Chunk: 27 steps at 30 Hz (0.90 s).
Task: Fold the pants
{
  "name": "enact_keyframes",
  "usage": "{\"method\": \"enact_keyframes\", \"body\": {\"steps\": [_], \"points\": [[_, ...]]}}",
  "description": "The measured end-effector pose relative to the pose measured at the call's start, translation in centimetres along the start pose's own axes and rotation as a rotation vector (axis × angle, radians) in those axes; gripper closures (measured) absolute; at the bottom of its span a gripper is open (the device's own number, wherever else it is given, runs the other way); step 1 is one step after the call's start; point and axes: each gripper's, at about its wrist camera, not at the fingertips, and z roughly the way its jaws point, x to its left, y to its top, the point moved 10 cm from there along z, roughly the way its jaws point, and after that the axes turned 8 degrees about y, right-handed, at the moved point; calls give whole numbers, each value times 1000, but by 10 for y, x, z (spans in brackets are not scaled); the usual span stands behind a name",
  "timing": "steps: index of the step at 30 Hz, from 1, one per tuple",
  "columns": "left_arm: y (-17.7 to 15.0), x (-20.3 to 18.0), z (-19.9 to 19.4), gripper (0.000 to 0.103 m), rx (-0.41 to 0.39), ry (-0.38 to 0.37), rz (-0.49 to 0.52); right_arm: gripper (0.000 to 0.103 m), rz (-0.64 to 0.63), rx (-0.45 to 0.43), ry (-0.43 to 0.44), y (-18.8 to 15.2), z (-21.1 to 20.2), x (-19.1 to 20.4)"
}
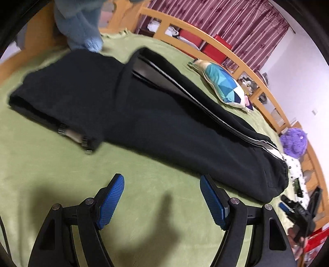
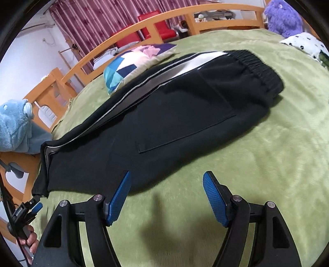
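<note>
Black pants [image 1: 144, 115] with a white and grey side stripe lie flat on the green blanket [image 1: 41, 168], folded lengthwise. Their elastic waistband [image 2: 257, 67] is at the upper right of the right wrist view, and the leg ends reach the lower left. My left gripper [image 1: 162, 179] hovers open over bare blanket just short of the pants' near edge, with nothing between its blue pads. My right gripper [image 2: 167, 175] is open too, its left pad [image 2: 121, 195] at the near edge of the pants. Each gripper shows small in the other's view: the right gripper [image 1: 287, 205] and the left gripper [image 2: 36, 204].
A patchwork pillow [image 1: 224, 86] lies beyond the pants. A blue plush toy [image 2: 14, 127] sits past the leg ends, and a purple plush toy [image 2: 283, 18] and a dotted white cloth [image 2: 304, 44] lie past the waistband. A wooden bed rail [image 1: 236, 59] borders the far side.
</note>
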Motion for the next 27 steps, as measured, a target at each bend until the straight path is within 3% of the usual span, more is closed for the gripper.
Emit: {"method": "enact_keyframes", "body": {"steps": [4,7,14,18,19,20,21,23,27], "points": [[4,5,38,30,63,-42,-120,31,21,-18,-50,1,26,-22],[19,3,45,29,32,-55,-143,31,48,5,-12,4,38,-33],[53,-1,81,29,54,-8,-193,26,169,-47,35,54,71,-50],[58,-4,88,33,-9,58,-190,27,183,-86,-56,80,92,-51],[57,-6,88,42,-24,82,-172,30,171,-86,-85,82,94,-51],[56,-5,87,62,-48,135,-130,46,136,-81,-154,81,94,-51],[54,-4,87,67,-64,183,-85,68,123,-85,-168,82,91,-51],[53,-5,82,88,-65,159,-66,88,134,-116,-111,83,79,-49],[43,-5,58,90,-46,111,-88,90,191,-140,-54,82,48,-45]]}}
